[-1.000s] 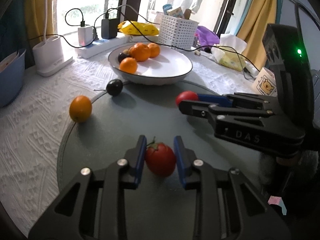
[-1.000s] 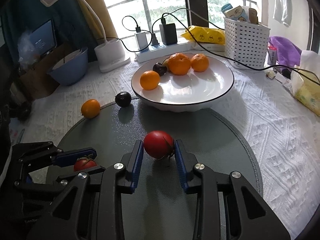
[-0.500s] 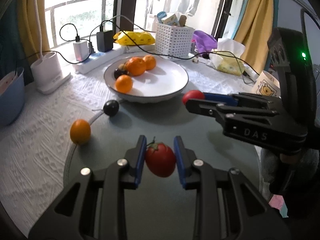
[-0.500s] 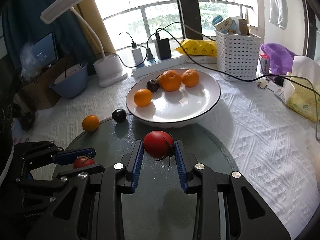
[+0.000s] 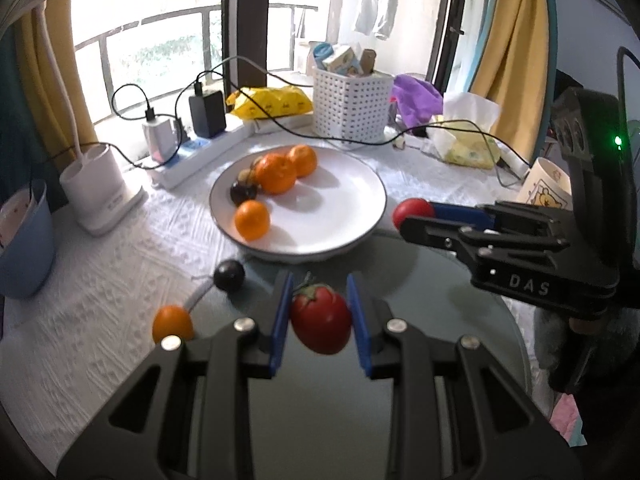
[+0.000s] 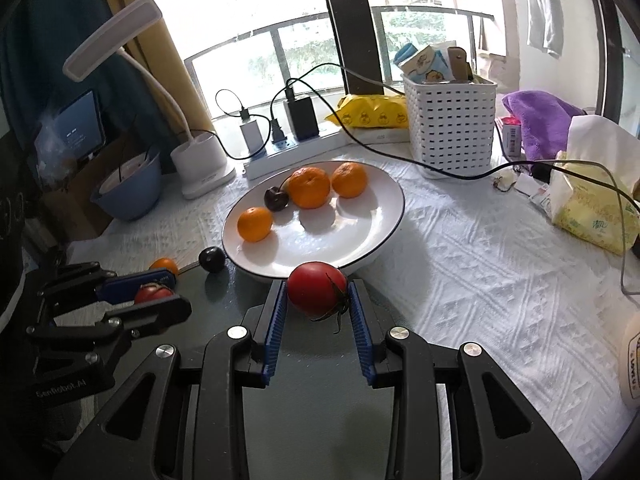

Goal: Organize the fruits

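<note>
Right wrist view: my right tongs point(image 6: 316, 300) are clamping a tomato point(image 6: 317, 288), now lifted nearly touching the plate point(image 6: 376, 248) rim; left tongs point(image 5: 318, 314) are gripping another tomato point(image 5: 321, 318), so drop-off's coming.

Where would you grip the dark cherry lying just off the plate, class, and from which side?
Grip the dark cherry across its round body, coming down from above with claw fingers left and right. Its thin stem lies flat toward the loose orange, and the plate crowds the far side.
</note>
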